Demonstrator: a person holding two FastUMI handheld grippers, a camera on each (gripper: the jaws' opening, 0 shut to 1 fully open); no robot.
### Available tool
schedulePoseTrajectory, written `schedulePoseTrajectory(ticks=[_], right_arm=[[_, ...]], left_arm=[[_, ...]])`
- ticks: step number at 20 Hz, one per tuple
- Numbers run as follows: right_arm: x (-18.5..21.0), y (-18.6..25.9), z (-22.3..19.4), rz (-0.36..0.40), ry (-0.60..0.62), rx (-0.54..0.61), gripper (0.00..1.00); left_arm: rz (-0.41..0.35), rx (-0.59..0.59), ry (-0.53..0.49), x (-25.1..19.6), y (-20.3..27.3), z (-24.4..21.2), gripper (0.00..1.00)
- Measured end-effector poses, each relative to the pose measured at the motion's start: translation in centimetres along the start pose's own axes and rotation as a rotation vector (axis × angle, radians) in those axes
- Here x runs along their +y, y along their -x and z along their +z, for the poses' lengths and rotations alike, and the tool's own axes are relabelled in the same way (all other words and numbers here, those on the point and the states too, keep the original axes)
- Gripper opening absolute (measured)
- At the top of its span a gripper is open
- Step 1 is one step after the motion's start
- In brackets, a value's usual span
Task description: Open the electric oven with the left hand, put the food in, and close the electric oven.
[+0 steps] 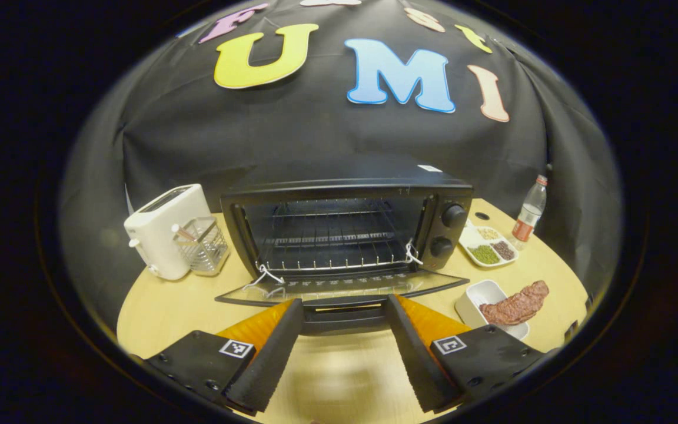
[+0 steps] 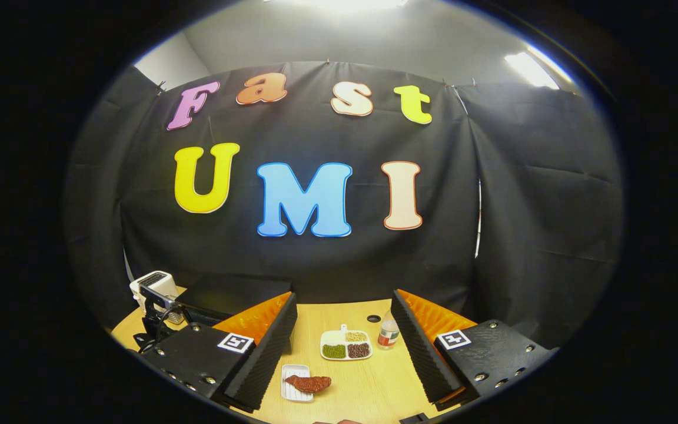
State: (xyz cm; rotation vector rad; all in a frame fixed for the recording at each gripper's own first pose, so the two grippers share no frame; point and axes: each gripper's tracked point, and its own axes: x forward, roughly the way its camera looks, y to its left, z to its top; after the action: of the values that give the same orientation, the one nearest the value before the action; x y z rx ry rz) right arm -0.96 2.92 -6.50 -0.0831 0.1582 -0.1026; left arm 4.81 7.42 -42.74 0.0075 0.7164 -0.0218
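A: Where does the job stand?

B: The oven (image 1: pixel 345 235) is open. Its door (image 1: pixel 339 288) lies folded down flat, just ahead of the left gripper (image 1: pixel 344 344), with the door handle (image 1: pixel 345 312) sitting between the two fingertips. The fingers are spread wide and I see no pad pressing the handle, so nothing is held. I'd judge the opening step done.

A: And the food?

B: Not in yet. The rack (image 1: pixel 330 244) inside is bare. The meat (image 1: pixel 515 306) lies across a small white dish (image 1: pixel 480 294), off to the right of the left gripper and near the door's right corner.

A: What about the other hand?

B: The right gripper (image 2: pixel 345 344) hangs high and back from the table (image 2: pixel 374 388), fingers well apart, holding nothing. From there the meat (image 2: pixel 309 383) and dish (image 2: pixel 293 383) lie below and a little left of centre, close to the left finger. A tray of beans (image 2: pixel 346 346) and a bottle (image 2: pixel 387 333) stand farther ahead.

A: So the next move?

B: Likely the right gripper drops to the meat, closes on it, and carries it left over the lowered door onto the rack. The left should back off the handle to clear the way, then lift the door shut afterwards.
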Motion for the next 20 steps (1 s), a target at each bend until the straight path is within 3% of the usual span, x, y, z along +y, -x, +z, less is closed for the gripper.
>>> schedulePoseTrajectory(ticks=[1, 2, 5, 7, 9, 11, 12, 14, 17, 18, 20], right_arm=[[0.2, 0.3, -0.1, -0.006, 0.007, 0.001, 0.98], [0.4, 0.7, -0.2, -0.009, 0.014, 0.006, 0.98], [1.0, 1.6, -1.0, -0.004, 0.023, 0.026, 0.98], [1.3, 1.7, -1.4, 0.002, 0.015, 0.040, 0.98], [1.6, 1.5, -1.6, 0.011, 0.006, 0.047, 0.98], [1.8, 0.8, -1.9, 0.029, -0.004, 0.055, 0.98], [1.8, 0.4, -2.1, 0.036, -0.008, 0.060, 0.98], [1.8, -0.8, -2.7, 0.058, -0.026, 0.073, 0.98], [1.9, -2.8, -4.3, 0.113, -0.054, 0.112, 0.98], [2.2, -3.4, -4.8, 0.149, -0.076, 0.123, 0.98], [2.2, -4.9, -6.3, 0.195, -0.104, 0.159, 0.98]], left_arm=[[-0.004, 0.001, 0.007, 0.0, 0.0, -0.4, 0.95], [-0.009, 0.000, 0.015, -0.1, 0.1, -0.9, 1.00], [-0.016, 0.025, 0.015, -0.2, 0.0, -3.0, 1.00], [0.000, 0.058, 0.032, 0.4, -0.4, -4.7, 0.95], [0.023, 0.090, 0.063, 1.5, -0.5, -5.8, 1.00], [0.042, 0.081, 0.088, 2.4, -0.1, -5.3, 0.95], [0.045, 0.060, 0.097, 2.7, 0.5, -4.5, 1.00], [0.058, 0.000, 0.098, 3.4, 2.2, -2.0, 0.95], [0.062, -0.150, 0.103, 3.6, 6.3, 4.6, 1.00], [0.062, -0.211, 0.099, 3.6, 8.0, 7.1, 0.95], [0.068, -0.319, 0.084, 3.9, 11.3, 12.0, 0.95]])
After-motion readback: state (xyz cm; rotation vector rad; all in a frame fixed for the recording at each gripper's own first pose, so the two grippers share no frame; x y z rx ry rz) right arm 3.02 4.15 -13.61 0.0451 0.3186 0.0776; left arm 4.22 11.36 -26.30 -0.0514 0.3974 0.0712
